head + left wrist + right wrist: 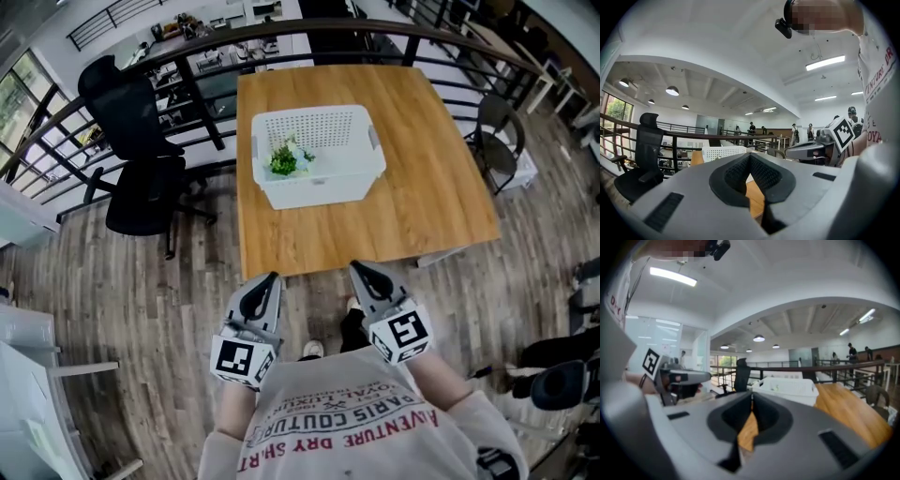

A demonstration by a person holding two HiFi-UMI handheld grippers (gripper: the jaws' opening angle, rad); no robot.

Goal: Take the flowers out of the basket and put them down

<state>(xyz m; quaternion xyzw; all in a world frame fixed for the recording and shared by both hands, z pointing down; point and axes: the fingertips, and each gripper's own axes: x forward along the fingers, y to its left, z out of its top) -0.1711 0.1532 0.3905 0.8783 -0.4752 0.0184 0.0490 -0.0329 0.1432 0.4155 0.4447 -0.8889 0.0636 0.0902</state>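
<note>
1. Two closed grippers wait just before the near edge of the wooden table (412, 206), so I judge the step in hand is the first reach toward the flowers. To do it well, one gripper should open before it passes over the basket rim. It should then come down from above on the left half of the basket and close on the stems, not on the blossoms. The left one seems the better choice, as the flowers lie on its side.
2. A black office chair (141, 150) stands beside the left edge of the table, well apart from the basket, and should not disturb the reach.
3. The left gripper (272, 278) hangs low, short of the table edge. Its fingers (731, 180) are pressed together at the tips, and nothing is between them. They touch nothing.
4. The flowers (286, 157), a small green bunch with pale blossoms, lie inside the basket, close to its left wall.
5. The white perforated basket (323, 187) stands near the middle of the table, upright. Apart from the flowers I see nothing in it.
6. The right gripper (357, 268) hangs beside the left one, also short of the table edge. Its fingers (773, 418) meet at the tips as well. It holds nothing and touches nothing.
</note>
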